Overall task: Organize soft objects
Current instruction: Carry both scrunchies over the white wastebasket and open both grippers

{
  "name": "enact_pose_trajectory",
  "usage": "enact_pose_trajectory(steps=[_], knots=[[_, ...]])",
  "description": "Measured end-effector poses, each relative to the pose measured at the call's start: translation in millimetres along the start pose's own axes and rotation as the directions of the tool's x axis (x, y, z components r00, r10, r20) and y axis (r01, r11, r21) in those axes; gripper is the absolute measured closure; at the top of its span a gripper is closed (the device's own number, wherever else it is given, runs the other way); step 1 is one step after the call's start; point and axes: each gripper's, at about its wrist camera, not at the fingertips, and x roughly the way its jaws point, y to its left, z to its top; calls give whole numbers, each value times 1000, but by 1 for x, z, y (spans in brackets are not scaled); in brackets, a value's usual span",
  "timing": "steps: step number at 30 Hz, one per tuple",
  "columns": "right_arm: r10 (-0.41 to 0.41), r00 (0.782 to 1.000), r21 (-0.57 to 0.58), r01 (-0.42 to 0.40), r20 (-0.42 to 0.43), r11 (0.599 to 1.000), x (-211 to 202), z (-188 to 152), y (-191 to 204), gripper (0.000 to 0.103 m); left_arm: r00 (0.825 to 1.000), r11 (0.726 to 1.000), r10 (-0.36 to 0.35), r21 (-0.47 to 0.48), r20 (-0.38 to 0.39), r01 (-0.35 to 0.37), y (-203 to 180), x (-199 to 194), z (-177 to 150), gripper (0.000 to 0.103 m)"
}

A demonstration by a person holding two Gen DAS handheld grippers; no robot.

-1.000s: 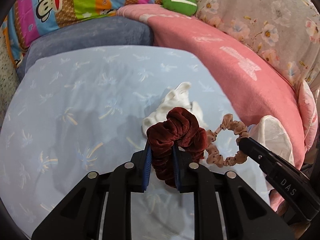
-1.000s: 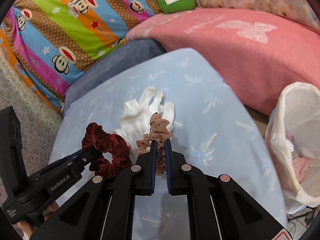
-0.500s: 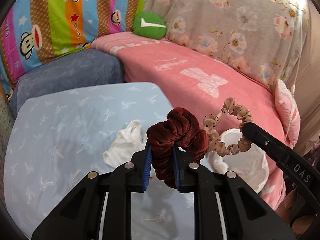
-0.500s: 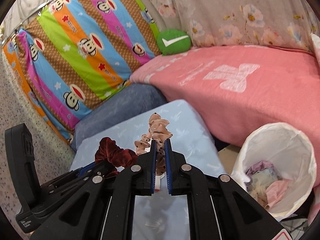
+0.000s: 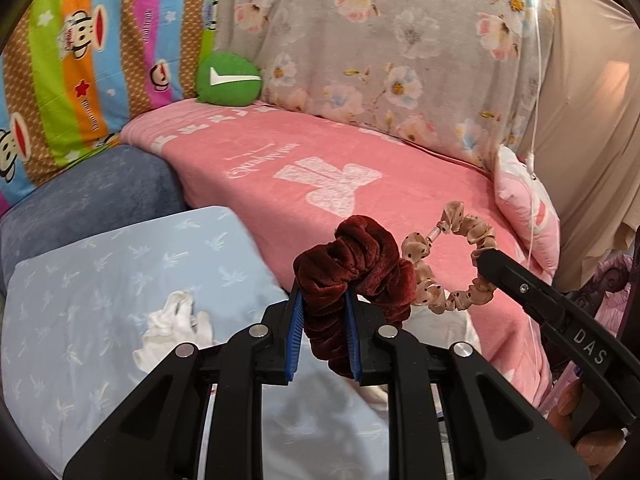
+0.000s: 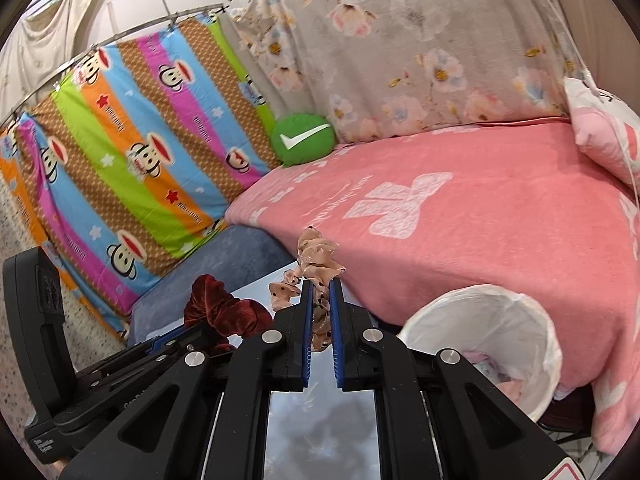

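My left gripper [image 5: 322, 300] is shut on a dark red velvet scrunchie [image 5: 356, 264], held in the air above the light blue sheet [image 5: 100, 280]. My right gripper [image 6: 320, 284] is shut on a beige dotted scrunchie [image 6: 316, 252]; this beige scrunchie [image 5: 452, 264] hangs just right of the red one in the left wrist view. The red scrunchie [image 6: 224, 312] shows at lower left in the right wrist view. A white cloth [image 5: 176, 324] lies crumpled on the blue sheet, lower left. A bin lined with a white bag [image 6: 532, 320], with soft items inside, stands to the right below my right gripper.
A pink blanket [image 5: 360, 168] covers the bed behind. A green round cushion [image 5: 228, 78] sits at its far corner against a striped monkey-print cloth [image 6: 140, 140] and a grey floral cloth [image 5: 380, 40]. A grey-blue cushion [image 5: 88, 192] lies at left, a pink pillow [image 6: 604, 136] at right.
Both grippers have risen and swung right with their scrunchies still held. The white cloth has dropped to the lower left, and the bed and bin have come into fuller view.
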Motion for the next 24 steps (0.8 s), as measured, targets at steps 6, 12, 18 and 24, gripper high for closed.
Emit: enact_pose_trajectory(steps=[6, 12, 18, 24], knots=[[-45, 999, 29, 45, 25, 999, -13, 6, -30, 95, 999, 998, -37, 44, -8, 38, -29, 9, 4, 84], [-87, 996, 57, 85, 37, 995, -19, 10, -55, 95, 997, 995, -71, 74, -28, 73, -52, 22, 7, 83], [-117, 993, 70, 114, 37, 991, -23, 12, -73, 93, 994, 988, -108, 106, -36, 111, -74, 34, 7, 82], [-130, 991, 86, 126, 36, 988, -24, 11, -82, 83, 995, 990, -82, 109, -52, 87, -85, 44, 9, 60]])
